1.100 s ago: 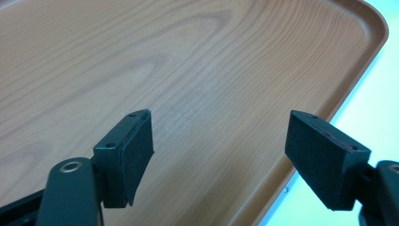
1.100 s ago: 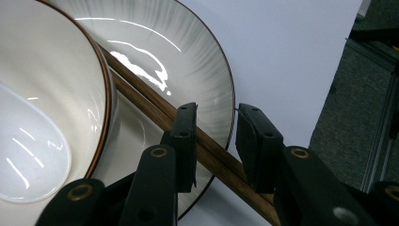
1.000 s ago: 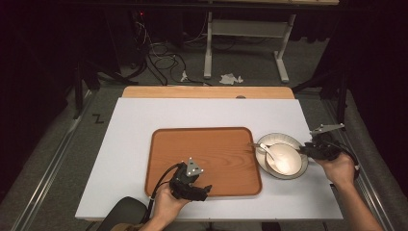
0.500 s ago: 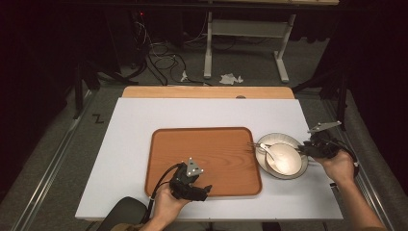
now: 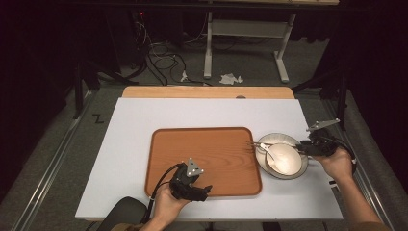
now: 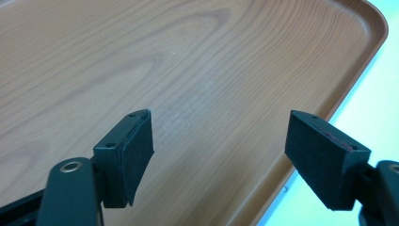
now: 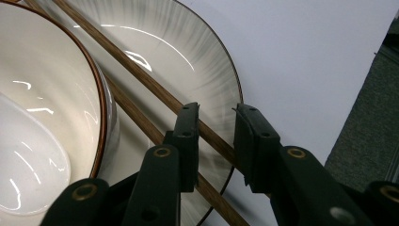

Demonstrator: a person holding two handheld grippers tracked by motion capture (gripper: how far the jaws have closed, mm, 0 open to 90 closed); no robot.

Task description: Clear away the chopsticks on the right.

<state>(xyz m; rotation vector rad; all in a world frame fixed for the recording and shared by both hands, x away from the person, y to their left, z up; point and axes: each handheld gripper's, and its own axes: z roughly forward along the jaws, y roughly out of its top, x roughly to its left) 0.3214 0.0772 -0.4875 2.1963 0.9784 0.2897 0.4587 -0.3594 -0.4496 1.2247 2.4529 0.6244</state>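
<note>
Chopsticks (image 7: 141, 80) are what I am after: a pair of thin brown wooden sticks lying slantwise across the plate, their far tips pointing toward the tray.

The white table (image 5: 125, 144) carries everything. The wooden tray (image 5: 202, 149) lies in its middle, with nothing on it. My left gripper (image 5: 207, 190) hovers over the tray's near edge, fingers wide apart with only bare wood grain (image 6: 141, 56) between them.

The grey-rimmed plate (image 5: 276, 137) sits just beside the tray's right edge, toward the right edge of the table. A cream bowl (image 5: 288, 159) with a brown lip stands on it, and a pale spoon (image 7: 28, 155) rests inside the bowl. The sticks run past the bowl on the far side.

My right gripper (image 7: 217, 113) stands at the plate's right rim. Its fingers have just been closing and now straddle the upper stick, but a gap shows on each side, so they do not yet pinch it. The lower stick passes under one finger.

I judge the sticks light, stiff and smooth, and likely to roll on the glazed plate or split apart. The best hold looks like the thick ends near the rim, both sticks gathered at once and squeezed gently. The plate and bowl are breakable, so I should not press down.
</note>
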